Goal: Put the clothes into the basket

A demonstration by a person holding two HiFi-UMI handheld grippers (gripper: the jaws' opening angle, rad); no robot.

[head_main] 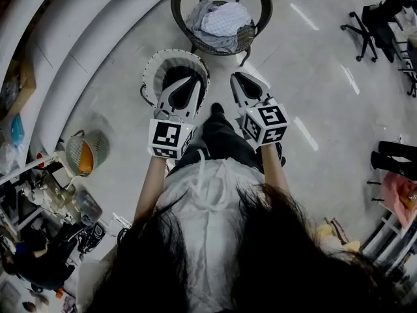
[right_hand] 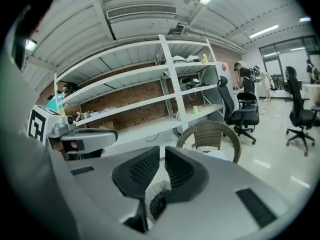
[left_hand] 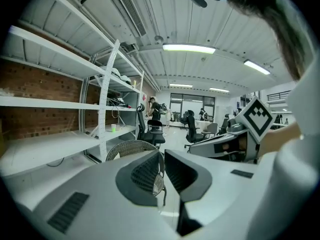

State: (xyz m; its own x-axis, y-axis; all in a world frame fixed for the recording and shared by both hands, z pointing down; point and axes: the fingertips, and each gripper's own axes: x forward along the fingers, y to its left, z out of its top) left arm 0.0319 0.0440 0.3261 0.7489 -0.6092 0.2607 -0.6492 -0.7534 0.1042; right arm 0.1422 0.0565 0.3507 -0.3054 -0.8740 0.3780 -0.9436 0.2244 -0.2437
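Observation:
A heap of pale clothes [head_main: 220,21] lies on the seat of a wicker chair [head_main: 177,5] ahead of me. A white perforated basket [head_main: 156,67] stands on the floor just before the chair, under my left gripper [head_main: 195,78]. My right gripper [head_main: 236,77] hovers beside it to the right. Both are shut with nothing between the jaws, and both point toward the chair. The left gripper view shows the chair [left_hand: 131,146] past the closed jaws. In the right gripper view the chair [right_hand: 210,134] holds the clothes [right_hand: 220,155], and the basket [right_hand: 157,189] shows below the jaws.
White shelving [head_main: 65,77] runs along the left. A small bin with something orange [head_main: 85,154] stands by clutter at lower left. Office chairs [head_main: 371,25] stand at the far right, and a pink cloth [head_main: 397,197] lies at the right edge. Pale floor surrounds the chair.

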